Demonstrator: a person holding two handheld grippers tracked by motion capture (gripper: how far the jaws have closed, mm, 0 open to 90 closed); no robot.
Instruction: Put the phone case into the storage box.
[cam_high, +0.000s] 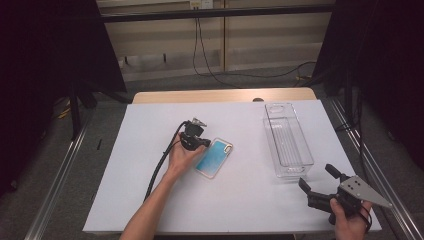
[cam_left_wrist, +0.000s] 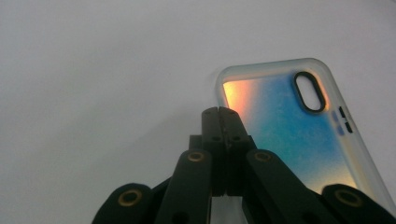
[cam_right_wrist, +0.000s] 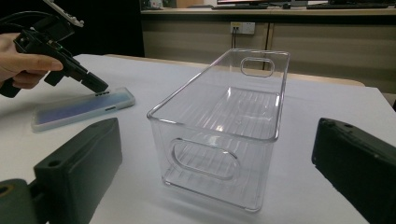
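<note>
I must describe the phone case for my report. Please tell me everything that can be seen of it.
The phone case lies flat on the white table, left of the clear plastic bin. It looks like soft, translucent plastic with a frosted rim and a blue panel that shines orange. It has a dark oval camera hole near one end. The shut left gripper rests its tips at the case's edge.

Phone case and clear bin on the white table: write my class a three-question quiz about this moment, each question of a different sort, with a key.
1. True or false: the left tongs are shut with their tips at the edge of the phone case.
2. What lies inside the clear bin? A) a phone B) nothing C) a cable
3. Fill in: the right tongs stand ____, pointing toward the bin.

Key: 1 true; 2 B; 3 open
</note>
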